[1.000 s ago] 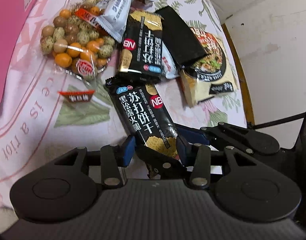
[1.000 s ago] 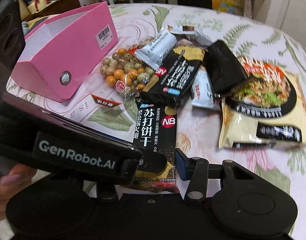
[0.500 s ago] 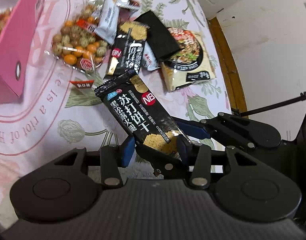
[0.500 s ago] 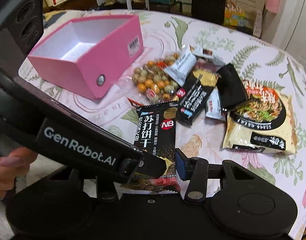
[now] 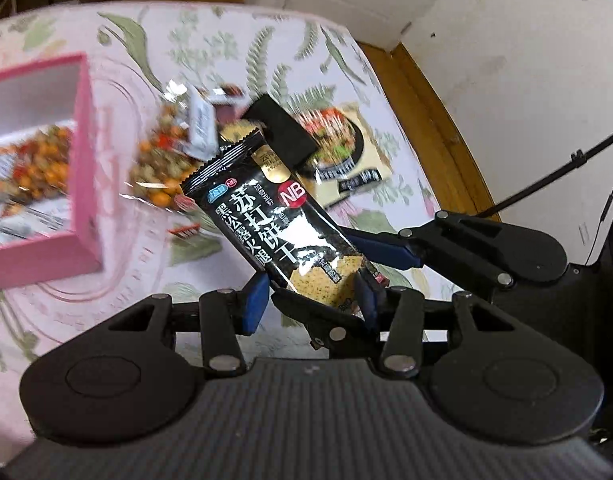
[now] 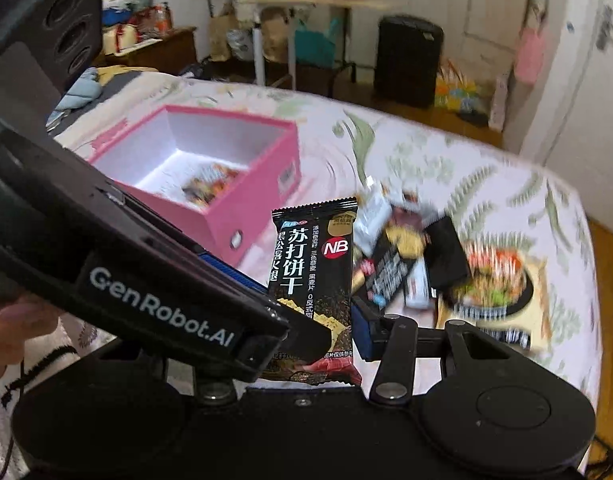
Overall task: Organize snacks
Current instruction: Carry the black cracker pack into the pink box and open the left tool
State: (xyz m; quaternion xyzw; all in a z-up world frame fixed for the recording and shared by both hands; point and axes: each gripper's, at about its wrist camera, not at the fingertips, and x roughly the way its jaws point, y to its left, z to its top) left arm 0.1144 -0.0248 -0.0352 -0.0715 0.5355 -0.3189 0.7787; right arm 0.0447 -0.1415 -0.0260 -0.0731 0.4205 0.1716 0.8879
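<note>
A black soda-cracker packet [image 5: 266, 216] with an NB logo is lifted off the table; it also shows in the right wrist view [image 6: 312, 276]. Both grippers hold its lower end: my left gripper [image 5: 310, 296] is shut on it, and my right gripper [image 6: 326, 328] is shut on it from the other side. The pink box [image 5: 84, 184] stands open to the left and holds a bag of mixed nuts [image 5: 30, 164]. In the right wrist view the box [image 6: 250, 196] lies beyond the packet.
More snacks lie in a heap on the fern-print tablecloth [image 5: 242, 40]: a nut bag [image 5: 162, 172], a noodle packet [image 5: 338, 152], a dark flat packet [image 5: 282, 132], a white sachet [image 5: 200, 128]. A wall and the floor lie beyond the table's right edge.
Both grippers have raised the cracker packet higher above the table and tilted up. The pink box's open inside has come into view on the left.
</note>
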